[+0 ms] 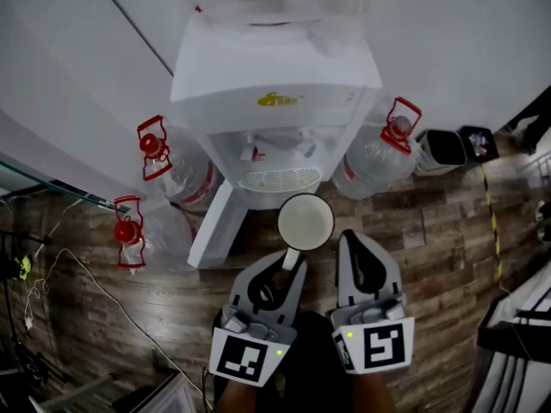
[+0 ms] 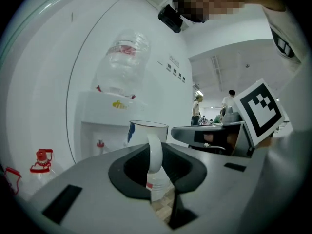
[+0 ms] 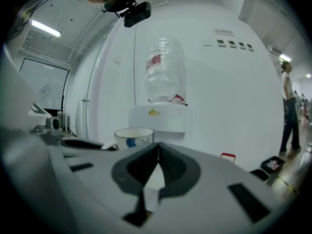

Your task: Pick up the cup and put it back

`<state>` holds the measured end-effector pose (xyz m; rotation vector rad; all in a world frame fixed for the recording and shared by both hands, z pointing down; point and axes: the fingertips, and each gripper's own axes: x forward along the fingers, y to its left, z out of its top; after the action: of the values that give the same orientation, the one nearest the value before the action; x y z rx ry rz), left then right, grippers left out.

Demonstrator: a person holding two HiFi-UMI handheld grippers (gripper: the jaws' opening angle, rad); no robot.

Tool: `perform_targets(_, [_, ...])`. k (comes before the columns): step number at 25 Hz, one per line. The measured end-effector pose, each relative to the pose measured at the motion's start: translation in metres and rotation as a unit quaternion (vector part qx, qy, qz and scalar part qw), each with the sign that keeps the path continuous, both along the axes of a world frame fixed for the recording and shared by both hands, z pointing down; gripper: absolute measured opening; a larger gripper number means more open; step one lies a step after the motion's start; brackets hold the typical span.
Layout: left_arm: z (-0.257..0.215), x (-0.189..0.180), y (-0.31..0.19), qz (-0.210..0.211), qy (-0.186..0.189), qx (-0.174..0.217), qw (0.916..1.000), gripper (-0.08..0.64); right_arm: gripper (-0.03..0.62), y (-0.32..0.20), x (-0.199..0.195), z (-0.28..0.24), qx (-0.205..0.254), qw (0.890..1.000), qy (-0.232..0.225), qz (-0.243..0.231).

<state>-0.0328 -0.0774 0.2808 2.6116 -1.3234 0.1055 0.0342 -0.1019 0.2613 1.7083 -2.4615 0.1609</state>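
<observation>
The left hand-held gripper [image 1: 291,263] is clamped on the handle [image 2: 154,155] of the white cup [image 1: 306,222]. The right hand-held gripper [image 1: 353,241] rides just beside it, jaws together and empty. The cup hangs upright in the air just ahead of the left jaws, handle pointing back toward the person. Beyond it, straight ahead and lower, is the drip tray [image 1: 280,179] of the water dispenser [image 1: 275,84], likely where the left hand must return it.

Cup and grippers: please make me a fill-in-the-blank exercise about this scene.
1. The left gripper grips the cup by its ___.
2. The right gripper holds ___.
3. The water bottles on the floor have ___ carrying handles.
Missing words: handle; nothing; red.
</observation>
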Motion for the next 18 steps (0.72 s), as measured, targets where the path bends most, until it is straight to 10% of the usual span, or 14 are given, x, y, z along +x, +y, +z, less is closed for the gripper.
perform_targets(18, [-0.288, 0.006, 0.069, -0.010, 0.005, -0.004, 0.9999, 0.066, 0.023, 0.085, 0.004, -0.279, 0.002, 0.998, -0.004, -0.069])
